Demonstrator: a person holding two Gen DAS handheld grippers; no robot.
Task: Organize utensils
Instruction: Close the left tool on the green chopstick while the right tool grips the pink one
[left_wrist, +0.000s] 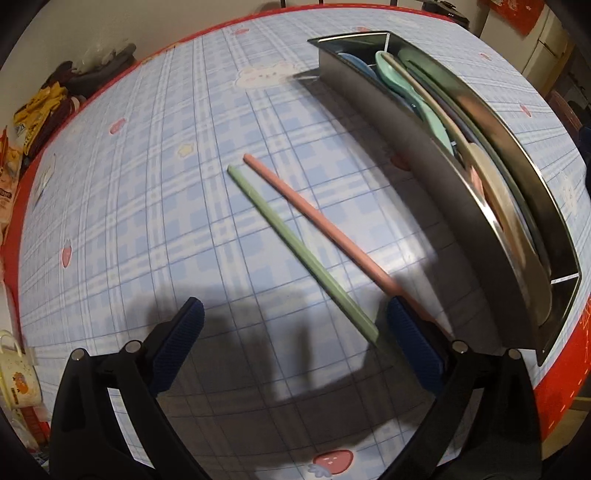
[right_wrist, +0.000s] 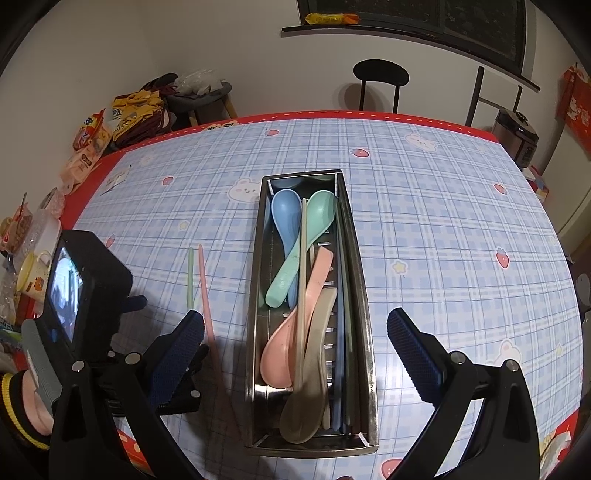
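Note:
A green chopstick (left_wrist: 295, 247) and a pink chopstick (left_wrist: 321, 218) lie side by side on the checked tablecloth. My left gripper (left_wrist: 295, 332) is open just above their near ends; the green one's end lies between the fingers, the pink one passes under the right finger (left_wrist: 413, 343). A steel utensil tray (right_wrist: 365, 325) holds blue, green, pink and beige spoons and several chopsticks. My right gripper (right_wrist: 295, 350) is open and empty above the tray's near half. The two chopsticks (right_wrist: 201, 280) and the left gripper's body (right_wrist: 85, 295) show to its left.
The table (right_wrist: 461, 221) has a red border. Snack bags (right_wrist: 96, 136) and cups (right_wrist: 35, 269) crowd the left side. A black chair (right_wrist: 380, 81) and a rice cooker (right_wrist: 517, 136) stand beyond the far edge.

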